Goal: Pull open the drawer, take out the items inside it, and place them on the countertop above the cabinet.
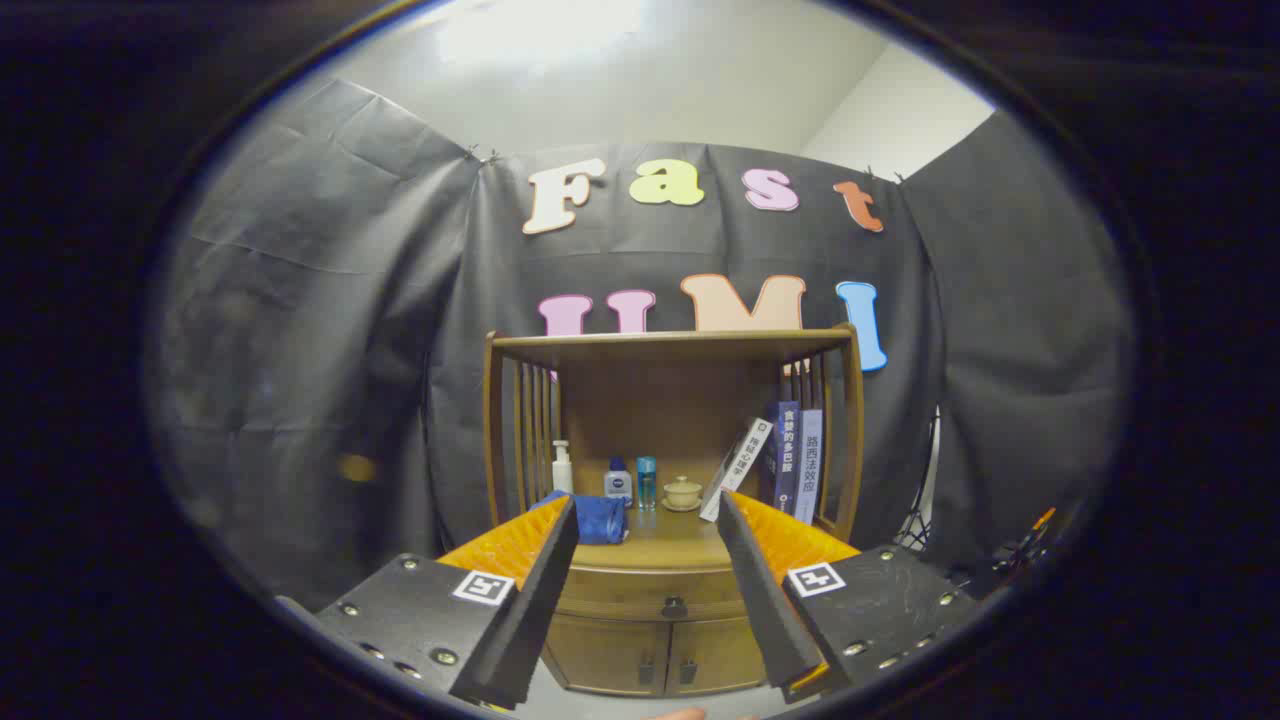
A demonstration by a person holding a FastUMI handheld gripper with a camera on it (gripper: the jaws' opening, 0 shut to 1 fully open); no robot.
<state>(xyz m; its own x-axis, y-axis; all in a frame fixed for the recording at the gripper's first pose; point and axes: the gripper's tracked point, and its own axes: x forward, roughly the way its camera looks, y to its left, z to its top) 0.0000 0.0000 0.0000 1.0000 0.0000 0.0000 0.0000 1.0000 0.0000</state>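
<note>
ahead, closed drawer (672,596) beyond open hand-held gripper (648,510) fingers

Wood drawer (668,596) w/ dark knob, shut, under countertop (668,550); blue item lies on countertop's left.

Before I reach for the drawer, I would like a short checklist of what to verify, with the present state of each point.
1. Drawer shut, its knob in sight between the fingers: ok.
2. Hand-held gripper open, holding nothing: ok.
3. Fingers close enough to the knob: not ok, the cabinet lies well beyond them.
4. Free place on the countertop: ok in the middle; a blue cloth lies left, bottles and books behind.
5. Items inside the drawer: cannot tell.
</note>
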